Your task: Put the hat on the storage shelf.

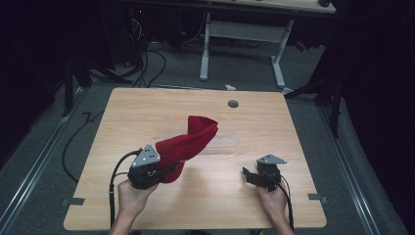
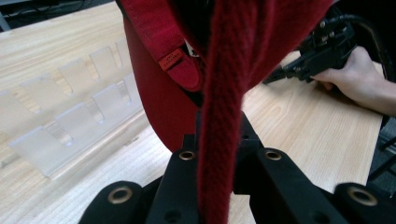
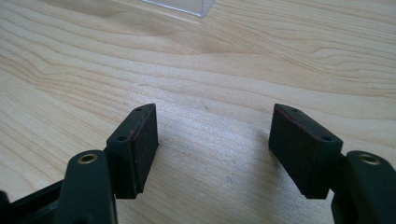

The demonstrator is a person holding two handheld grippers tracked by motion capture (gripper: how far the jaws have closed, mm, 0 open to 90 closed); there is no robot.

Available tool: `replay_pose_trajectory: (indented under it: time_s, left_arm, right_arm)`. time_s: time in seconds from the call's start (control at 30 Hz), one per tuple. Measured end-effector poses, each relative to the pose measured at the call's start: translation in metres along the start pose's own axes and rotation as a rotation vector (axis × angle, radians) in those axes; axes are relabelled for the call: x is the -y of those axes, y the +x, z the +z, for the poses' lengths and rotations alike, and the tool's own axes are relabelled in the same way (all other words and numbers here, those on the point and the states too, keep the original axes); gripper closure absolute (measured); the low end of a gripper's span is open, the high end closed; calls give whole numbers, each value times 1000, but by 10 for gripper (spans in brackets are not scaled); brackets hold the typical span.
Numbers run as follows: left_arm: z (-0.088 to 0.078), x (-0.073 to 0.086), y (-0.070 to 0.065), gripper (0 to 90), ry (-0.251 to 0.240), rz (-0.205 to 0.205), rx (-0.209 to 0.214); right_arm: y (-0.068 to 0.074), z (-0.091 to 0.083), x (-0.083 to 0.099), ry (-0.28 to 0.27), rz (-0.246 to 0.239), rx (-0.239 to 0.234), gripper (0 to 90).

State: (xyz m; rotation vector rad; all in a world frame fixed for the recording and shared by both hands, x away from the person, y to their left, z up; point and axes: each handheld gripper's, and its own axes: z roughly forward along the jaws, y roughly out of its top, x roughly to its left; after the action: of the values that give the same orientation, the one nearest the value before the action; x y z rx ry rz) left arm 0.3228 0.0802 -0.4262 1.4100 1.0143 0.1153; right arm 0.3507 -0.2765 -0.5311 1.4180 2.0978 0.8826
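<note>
A red knitted hat [image 2: 224, 93] fills the clamped jaws of the left gripper [image 1: 164, 171], lifted above the wooden surface [image 1: 254, 132], its length slanting up and away. The right gripper [image 1: 252, 175] (jaws spread, empty) rests well apart to the hat's right.

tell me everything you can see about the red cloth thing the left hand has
The red cloth looks like a soft, knitted fabric, folded or sewn double, with a small orange label stitched on a band inside. The left tongs are shut on one bunched edge, which runs as a thick ridge between the jaws. From there it is held up off the wooden table, slanting away to its far end. Nothing else touches it.
</note>
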Motion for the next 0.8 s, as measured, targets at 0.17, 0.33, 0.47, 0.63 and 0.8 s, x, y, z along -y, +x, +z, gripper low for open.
replay_pose_trajectory:
  time_s: [0.17,0.33,0.47,0.63,0.8]
  left_arm:
    - [-2,-7,4,850,-19,-14,0]
    - [-3,-12,8,849,-36,-30,1]
    - [-4,-15,11,849,-48,-39,4]
    - [-2,-22,17,850,-47,-66,-13]
    - [-3,-31,19,850,-38,-66,-41]
  right_arm:
    - [0,0,0,0,-1,1,329]
    - [0,0,0,0,0,1,328]
    - [1,1,-1,1,5,3,328]
    - [1,1,-1,1,4,5,328]
    - [1,2,-1,1,6,6,329]
